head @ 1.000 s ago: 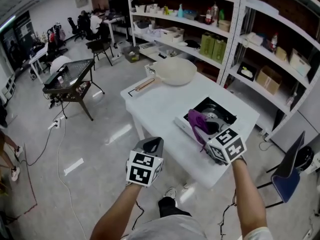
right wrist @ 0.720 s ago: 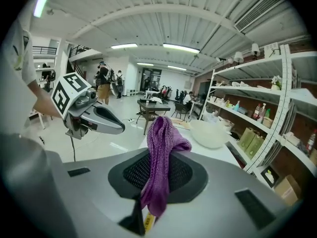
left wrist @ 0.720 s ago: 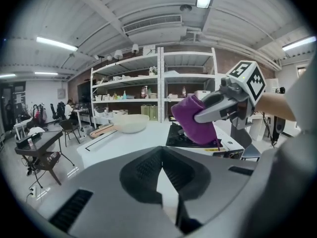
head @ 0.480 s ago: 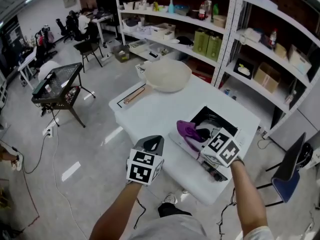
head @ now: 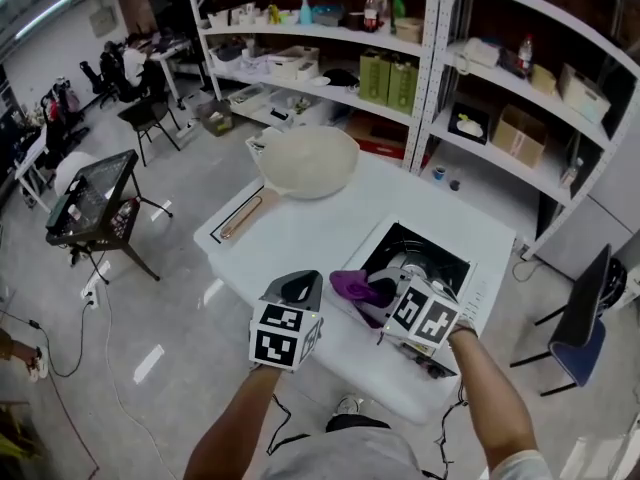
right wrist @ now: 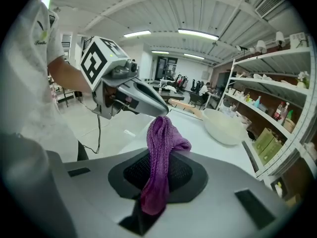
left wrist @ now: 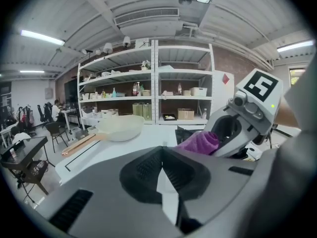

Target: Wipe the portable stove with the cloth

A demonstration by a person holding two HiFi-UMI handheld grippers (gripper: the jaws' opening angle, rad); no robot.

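**Get the cloth flat on the stove before you wipe**

Your right gripper point(head: 388, 306) has its fingers point(right wrist: 185, 175) clamped on the purple cloth point(right wrist: 161, 157). A bunched fold sticks out past the tips. In the head view the cloth point(head: 357, 287) sits over the near left edge of the stove point(head: 430, 253), which lies on the right part of the white counter point(head: 310, 233). I can't tell whether the cloth touches the stove top; it looks lifted rather than pressed down.

Your left gripper point(head: 303, 286) hangs off the counter's front edge, just beside the cloth. Its fingers point(left wrist: 141, 170) are closed on nothing.

My advice for the wipe:

- Tip the right gripper so the loose fold meets the surface first, not the finger tips.
- Press lightly and drag in long, overlapping passes across the white rim and around the dark burner well.
- The cloth is held by a narrow pinch, so a hard push could pull it free or snag it on the burner.
- The stove looks light and may slide. You could rest the left gripper against its near edge to steady it.
- The pan point(head: 310, 160) at the far corner is well apart and won't be in your way.
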